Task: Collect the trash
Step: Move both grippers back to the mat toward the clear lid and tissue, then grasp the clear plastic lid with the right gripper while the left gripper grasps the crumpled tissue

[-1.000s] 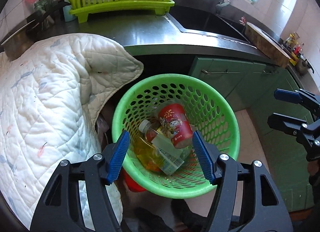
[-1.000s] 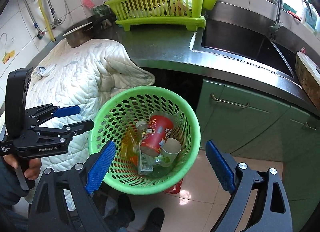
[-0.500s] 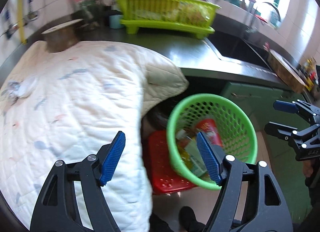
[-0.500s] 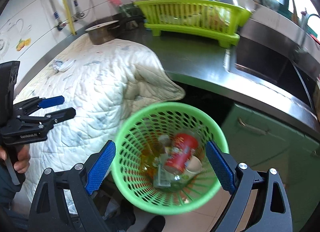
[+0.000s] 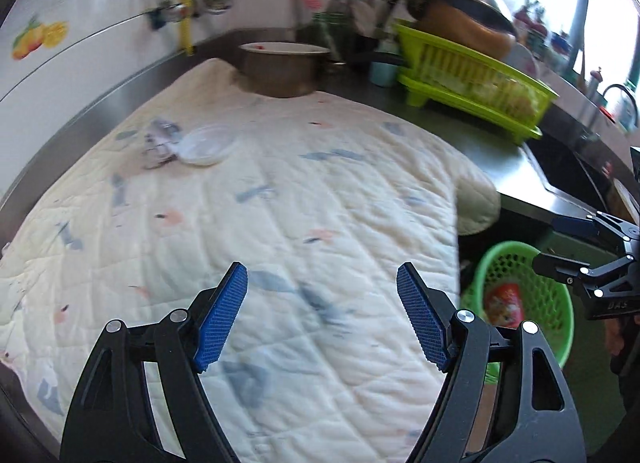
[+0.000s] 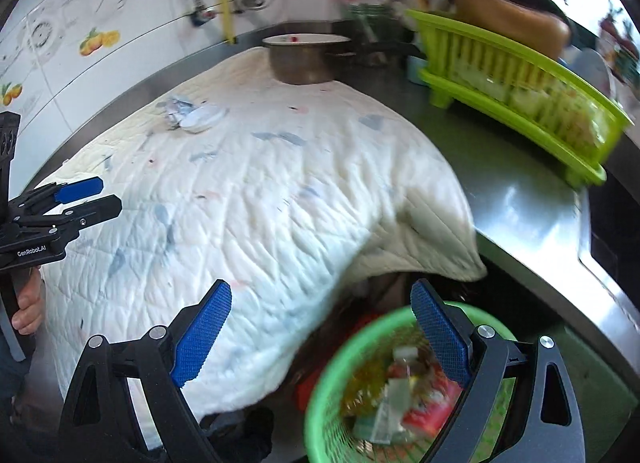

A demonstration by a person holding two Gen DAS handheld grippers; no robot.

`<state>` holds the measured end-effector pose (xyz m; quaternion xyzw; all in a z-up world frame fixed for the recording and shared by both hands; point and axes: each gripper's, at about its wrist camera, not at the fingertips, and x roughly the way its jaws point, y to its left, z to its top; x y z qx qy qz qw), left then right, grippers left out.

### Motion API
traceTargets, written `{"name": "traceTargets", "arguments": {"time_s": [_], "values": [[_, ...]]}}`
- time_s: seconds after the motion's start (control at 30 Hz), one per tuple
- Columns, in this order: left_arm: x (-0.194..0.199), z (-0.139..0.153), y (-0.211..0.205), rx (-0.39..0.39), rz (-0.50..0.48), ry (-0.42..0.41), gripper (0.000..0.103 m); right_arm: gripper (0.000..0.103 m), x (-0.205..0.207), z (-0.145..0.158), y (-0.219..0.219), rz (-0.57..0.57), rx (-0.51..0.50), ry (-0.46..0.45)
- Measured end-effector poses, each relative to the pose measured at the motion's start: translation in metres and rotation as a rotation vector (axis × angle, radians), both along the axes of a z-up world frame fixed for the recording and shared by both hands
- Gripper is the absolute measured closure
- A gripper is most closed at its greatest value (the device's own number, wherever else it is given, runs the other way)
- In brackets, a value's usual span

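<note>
Both claws, left claw (image 5: 322, 313) and right claw (image 6: 322, 337), wide open and empty; remaining trash (image 5: 188, 141) lies far across quilt (image 5: 280, 223) on counter, flimsy, could slip or snag fabric before reaching green basket (image 6: 332, 403).

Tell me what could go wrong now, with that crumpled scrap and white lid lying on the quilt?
1. The white lid lies flat on the soft quilt, so the left gripper, its jaws open, might pinch fabric along with it.
2. The crumpled scrap touches the lid; grabbing one could flick the other away.
3. The green basket sits low beside the counter, half under the quilt's overhang, so a dropped piece could miss it.
</note>
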<state>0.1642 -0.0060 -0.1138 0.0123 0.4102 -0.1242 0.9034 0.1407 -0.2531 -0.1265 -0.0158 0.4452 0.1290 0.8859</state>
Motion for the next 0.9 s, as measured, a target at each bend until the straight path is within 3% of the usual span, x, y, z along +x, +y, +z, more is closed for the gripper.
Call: {"name": "traceTargets", "arguments": {"time_s": [0.17, 0.37, 0.77, 0.9], "values": [[0.013, -0.001, 0.050, 0.003, 0.104, -0.002, 0.027, 0.017, 0.047, 0.004, 0.043, 0.058, 0.029, 0.012], [0.025, -0.006, 0.097, 0.005, 0.189, 0.007, 0.027, 0.037, 0.110, 0.008, 0.095, 0.102, 0.103, 0.052], [0.046, -0.006, 0.153, 0.012, 0.264, -0.002, 0.027, 0.064, 0.234, -0.011, 0.187, 0.109, 0.206, 0.162], [0.055, -0.007, 0.165, 0.011, 0.275, -0.005, 0.027, 0.067, 0.267, -0.028, 0.199, 0.068, 0.238, 0.214]]}}
